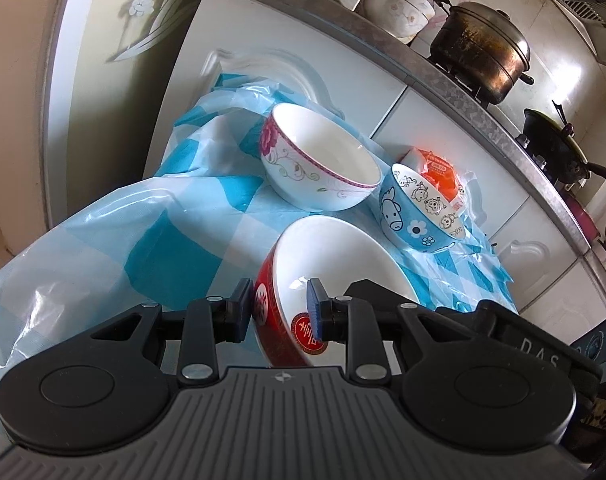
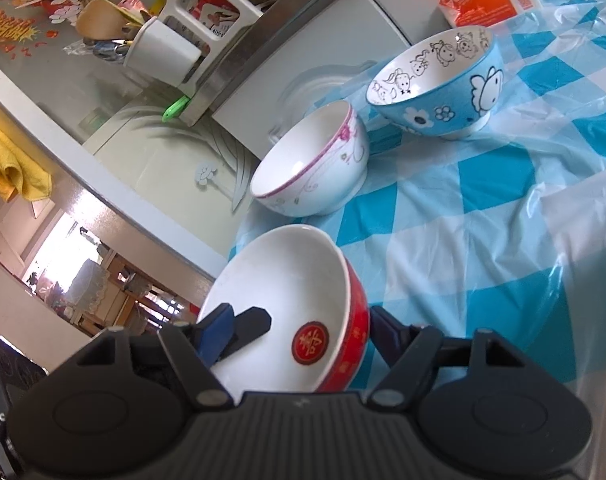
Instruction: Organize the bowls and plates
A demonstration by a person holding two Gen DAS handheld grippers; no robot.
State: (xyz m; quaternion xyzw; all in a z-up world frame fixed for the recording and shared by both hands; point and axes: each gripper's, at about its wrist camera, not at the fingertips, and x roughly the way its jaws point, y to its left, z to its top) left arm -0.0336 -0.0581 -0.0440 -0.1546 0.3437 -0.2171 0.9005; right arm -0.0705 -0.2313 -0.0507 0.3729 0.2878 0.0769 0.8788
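A red bowl with a white inside and a red seal on its bottom is tilted just in front of both cameras. My left gripper is shut on its rim, one blue pad on the red outer wall and the other inside. In the right wrist view the red bowl sits between the spread fingers of my right gripper. One finger is inside the white hollow, the other outside the red wall, and neither pad presses. Behind it stand a pink-flowered white bowl and a blue cartoon bowl.
The bowls rest on a blue-and-white checked plastic cloth. An orange packet lies behind the blue bowl, against white cabinet doors. On the counter above are a steel pot, a black wok and a white utensil rack.
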